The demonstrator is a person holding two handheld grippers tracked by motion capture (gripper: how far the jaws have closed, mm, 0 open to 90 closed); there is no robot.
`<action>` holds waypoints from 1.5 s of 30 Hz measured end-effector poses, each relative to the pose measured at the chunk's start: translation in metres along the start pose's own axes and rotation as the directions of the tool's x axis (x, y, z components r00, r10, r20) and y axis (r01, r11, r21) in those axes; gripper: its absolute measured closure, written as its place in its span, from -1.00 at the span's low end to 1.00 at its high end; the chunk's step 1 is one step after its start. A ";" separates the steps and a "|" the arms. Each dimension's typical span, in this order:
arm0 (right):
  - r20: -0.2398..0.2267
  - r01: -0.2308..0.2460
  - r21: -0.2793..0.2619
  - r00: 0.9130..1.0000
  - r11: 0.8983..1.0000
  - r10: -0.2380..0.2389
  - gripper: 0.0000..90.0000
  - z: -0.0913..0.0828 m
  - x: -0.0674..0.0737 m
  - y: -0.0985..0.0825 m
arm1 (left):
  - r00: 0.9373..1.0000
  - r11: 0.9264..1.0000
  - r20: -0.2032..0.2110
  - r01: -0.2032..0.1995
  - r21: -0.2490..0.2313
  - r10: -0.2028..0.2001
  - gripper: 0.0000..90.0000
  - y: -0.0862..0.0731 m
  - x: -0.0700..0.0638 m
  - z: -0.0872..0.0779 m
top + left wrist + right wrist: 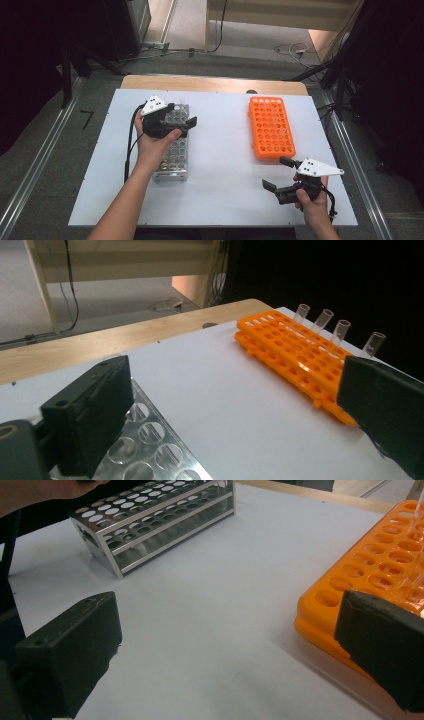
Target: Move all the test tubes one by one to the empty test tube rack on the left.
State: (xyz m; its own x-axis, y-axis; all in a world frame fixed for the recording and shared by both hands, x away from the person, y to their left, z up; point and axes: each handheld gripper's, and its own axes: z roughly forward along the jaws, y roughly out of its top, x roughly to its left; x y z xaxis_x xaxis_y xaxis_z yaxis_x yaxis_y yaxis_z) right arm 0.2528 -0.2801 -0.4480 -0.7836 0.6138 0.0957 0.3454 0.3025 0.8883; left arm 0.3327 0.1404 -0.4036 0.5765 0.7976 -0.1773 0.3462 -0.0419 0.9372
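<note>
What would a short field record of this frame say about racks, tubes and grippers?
surface: white board on a wooden table
metal rack: left side, under the left hand
orange rack: right side, lying flat
clear tubes: four, standing in the orange rack
left gripper: open, empty, above the metal rack
right gripper: open, empty, near the orange rack's near end

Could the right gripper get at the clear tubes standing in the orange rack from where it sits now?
Probably yes. The right gripper is open, holds nothing and sits just off the near end of the orange rack. The clear tubes stand upright along one side with bare white table beside it and nothing between.
</note>
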 end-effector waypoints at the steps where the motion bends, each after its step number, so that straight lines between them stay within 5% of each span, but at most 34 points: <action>1: 0.003 0.001 0.001 1.000 1.000 -0.001 -1.00 0.000 0.000 0.000 | 1.000 1.000 0.010 0.004 -0.003 -0.004 -1.00 -0.002 -0.002 -0.003; 11: 0.047 -0.003 0.004 0.999 1.000 0.002 -1.00 0.005 -0.004 0.002 | 0.999 1.000 0.036 -0.005 -0.019 0.006 -1.00 -0.023 -0.017 -0.027; 21: 0.104 -0.013 -0.015 0.995 1.000 0.014 -1.00 0.011 -0.014 0.017 | 0.999 0.998 0.045 0.021 -0.059 -0.018 -1.00 -0.033 -0.018 -0.047; 35: 0.187 -0.060 -0.035 0.980 0.998 0.065 -1.00 0.020 -0.058 0.041 | 0.998 0.999 0.052 0.031 -0.043 -0.029 -1.00 -0.039 -0.016 -0.043; 45: 0.216 -0.090 -0.014 0.972 0.996 0.091 -1.00 0.036 -0.093 0.037 | 0.998 0.999 0.064 0.024 -0.036 -0.022 -1.00 -0.039 -0.019 -0.038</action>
State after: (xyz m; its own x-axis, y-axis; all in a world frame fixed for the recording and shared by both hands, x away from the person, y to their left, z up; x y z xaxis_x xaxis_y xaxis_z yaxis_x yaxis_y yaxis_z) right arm 0.3576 -0.2996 -0.4399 -0.6187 0.7819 0.0763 0.4073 0.2362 0.8822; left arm 0.2800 0.1503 -0.4255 0.6147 0.7584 -0.2166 0.3329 -0.0005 0.9430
